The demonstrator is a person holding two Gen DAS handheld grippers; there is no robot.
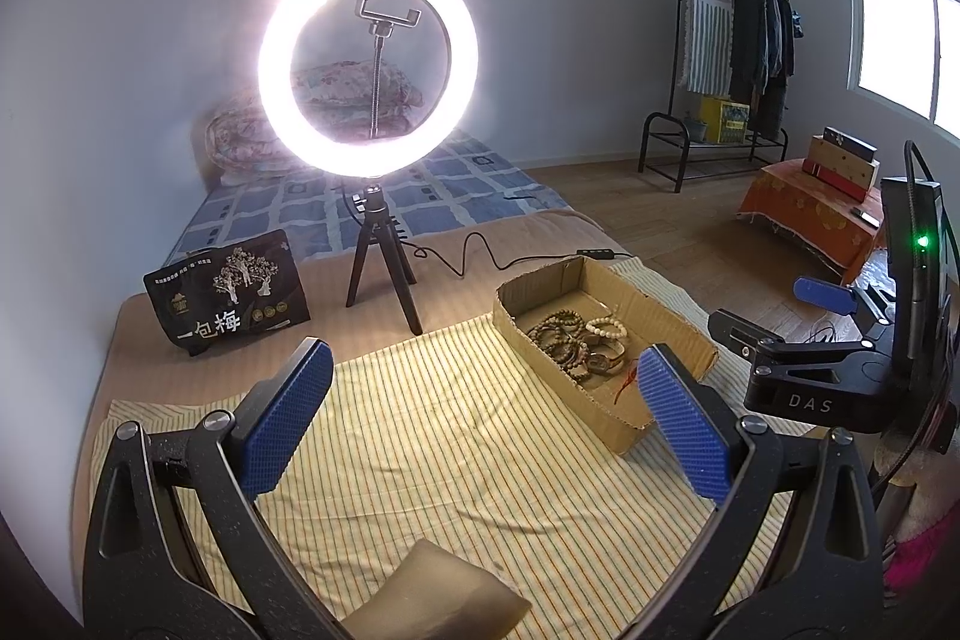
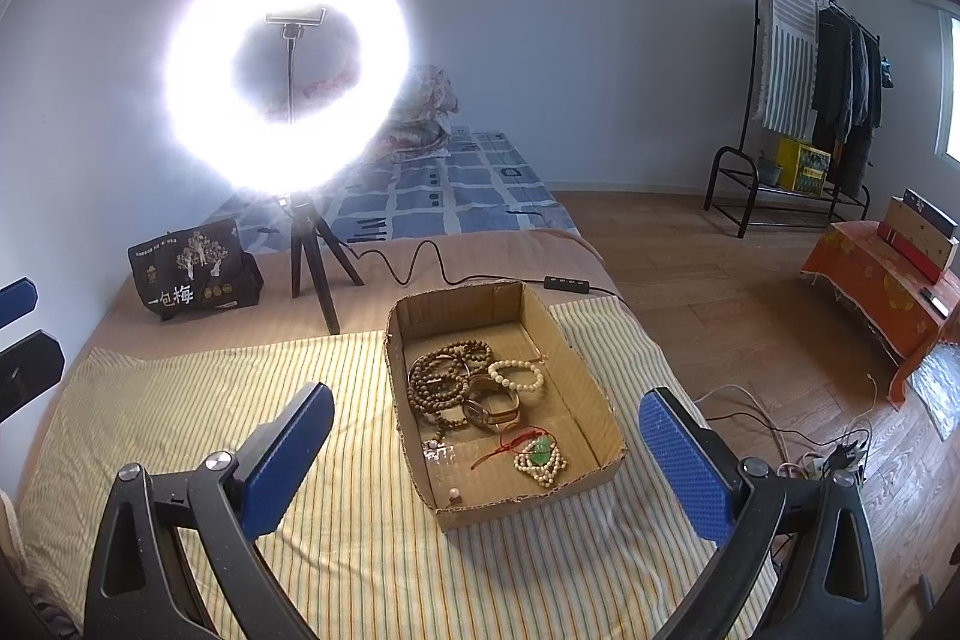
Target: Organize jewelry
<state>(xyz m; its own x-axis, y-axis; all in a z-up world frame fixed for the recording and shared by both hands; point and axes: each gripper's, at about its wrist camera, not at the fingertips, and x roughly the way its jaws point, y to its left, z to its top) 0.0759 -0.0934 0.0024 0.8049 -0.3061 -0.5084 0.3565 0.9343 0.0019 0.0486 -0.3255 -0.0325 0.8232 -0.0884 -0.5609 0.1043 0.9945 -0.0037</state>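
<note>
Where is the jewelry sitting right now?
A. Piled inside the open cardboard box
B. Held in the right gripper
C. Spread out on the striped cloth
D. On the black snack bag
A: the bead bracelets and the green pendant necklace lie inside the cardboard box, while the right gripper and left gripper are both open and hold nothing.

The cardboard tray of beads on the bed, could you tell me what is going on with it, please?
A person holds a two-finger gripper in each hand above a striped cloth on the bed. Both the left gripper and the right gripper are open and hold nothing. The cardboard tray holds the jewelry: brown bead bracelets, a white bead bracelet, a watch and a green pendant on a red cord. Nothing has been picked up; the right gripper faces the tray most directly.
</note>
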